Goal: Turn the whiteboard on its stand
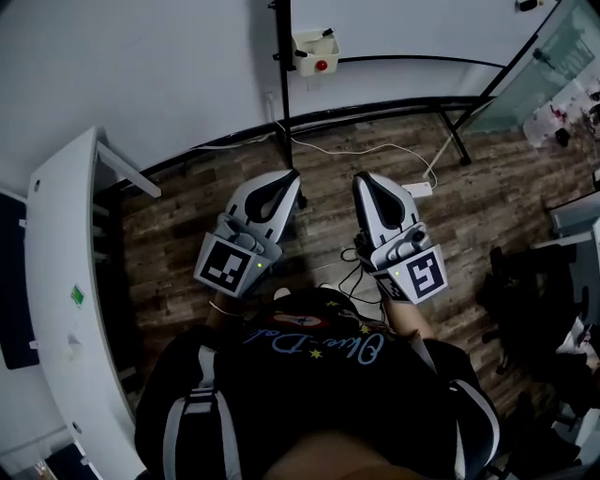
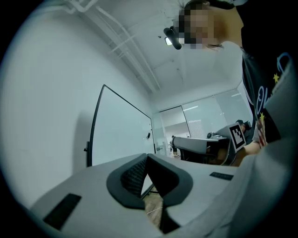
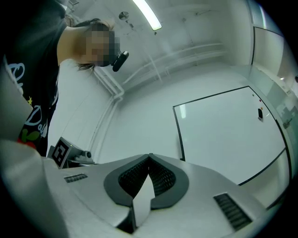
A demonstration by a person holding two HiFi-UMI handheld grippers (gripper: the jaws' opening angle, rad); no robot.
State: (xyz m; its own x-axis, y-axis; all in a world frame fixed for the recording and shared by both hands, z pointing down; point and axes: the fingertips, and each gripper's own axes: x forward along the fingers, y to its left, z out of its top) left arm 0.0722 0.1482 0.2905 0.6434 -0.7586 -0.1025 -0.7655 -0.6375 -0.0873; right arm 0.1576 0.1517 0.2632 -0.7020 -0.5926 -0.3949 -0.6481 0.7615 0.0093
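Nothing is gripped yet. The left gripper [image 1: 289,176] is clamped shut on thin air, pads pressed together with nothing between them. The same is seen on the right gripper [image 1: 362,178]: tips meeting, empty. Both are held close in front of the body, tipped a bit upward and angled in toward each other.

The whiteboard [image 1: 403,28] is found straight ahead, well apart from both, upright on its stand [image 1: 280,84] near the wall. Its long axis runs left to right across the line of reach, so it's faced broadside. In the left gripper view its left edge is seen, with a small knob [image 2: 87,148] on the frame there. In the right gripper view its face is spread out to the right of the jaws.

The bit that probably matters: the stand's left post is lined up just beyond the left gripper, so that side looks nearer — the right one would be left with the open span of the board. A step forward is likely needed, and the jaws would have to be opened before any edge can be taken.
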